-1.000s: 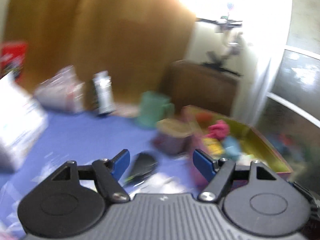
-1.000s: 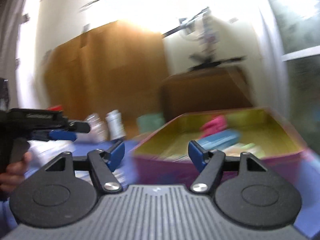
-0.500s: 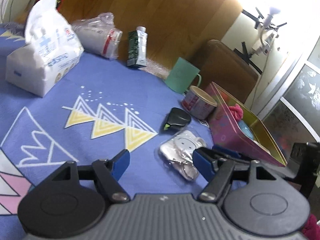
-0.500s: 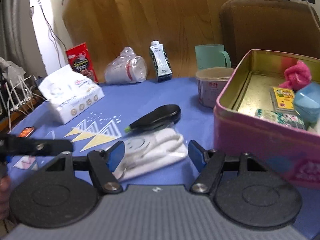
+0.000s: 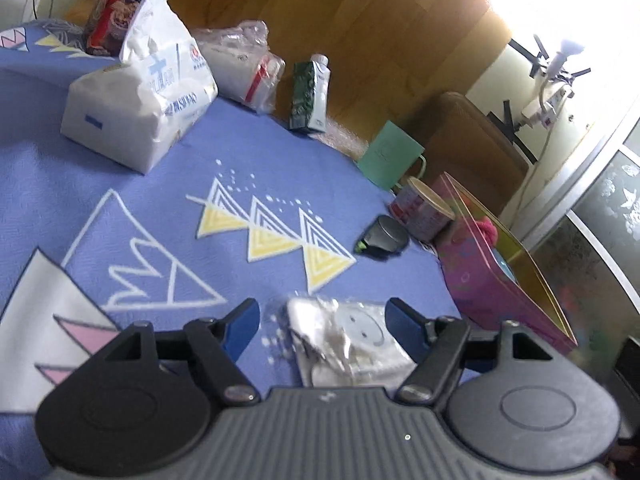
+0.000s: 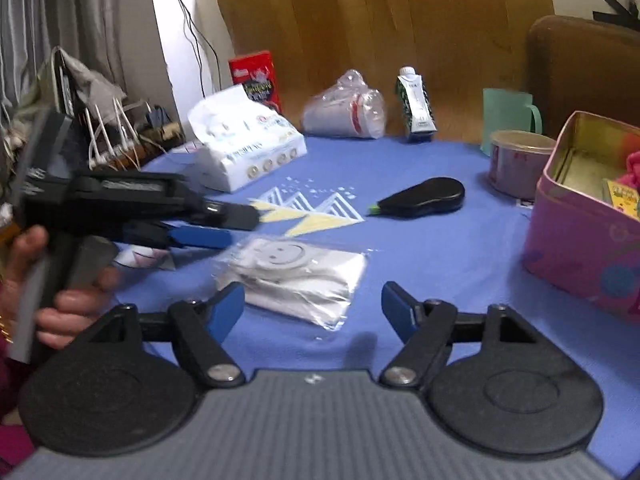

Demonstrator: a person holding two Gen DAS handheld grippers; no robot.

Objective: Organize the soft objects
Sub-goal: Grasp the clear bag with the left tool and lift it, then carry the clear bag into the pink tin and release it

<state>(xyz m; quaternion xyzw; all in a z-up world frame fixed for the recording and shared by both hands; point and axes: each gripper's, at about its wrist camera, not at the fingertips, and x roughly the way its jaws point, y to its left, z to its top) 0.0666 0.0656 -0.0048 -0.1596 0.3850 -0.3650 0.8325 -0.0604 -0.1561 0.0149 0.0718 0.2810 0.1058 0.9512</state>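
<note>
A white soft item with a smiley face, sealed in a clear packet (image 5: 352,340) (image 6: 296,276), lies flat on the blue cloth. My left gripper (image 5: 324,320) is open, low over the cloth, with the packet between its blue fingertips; no pad presses on it. In the right wrist view the left gripper (image 6: 228,226) comes in from the left, held by a hand (image 6: 60,304). My right gripper (image 6: 312,306) is opening, and the packet's near edge lies just ahead of its fingertips, untouched. A pink tin box (image 5: 500,288) (image 6: 580,248) at the right holds a pink fluffy thing (image 6: 634,168).
A black correction-tape case (image 6: 424,198) lies beyond the packet. A pink tub (image 6: 516,164), a green mug (image 6: 508,116), a milk carton (image 6: 416,108), bagged cups (image 6: 348,112), a tissue pack (image 6: 244,140) and a red box (image 6: 256,76) stand toward the back. Cables crowd the left edge.
Both grippers dropped from a blurred, higher view toward the packet. The left gripper moved so that the packet lies between its fingers. The right view swung left, with its jaws a little wider.
</note>
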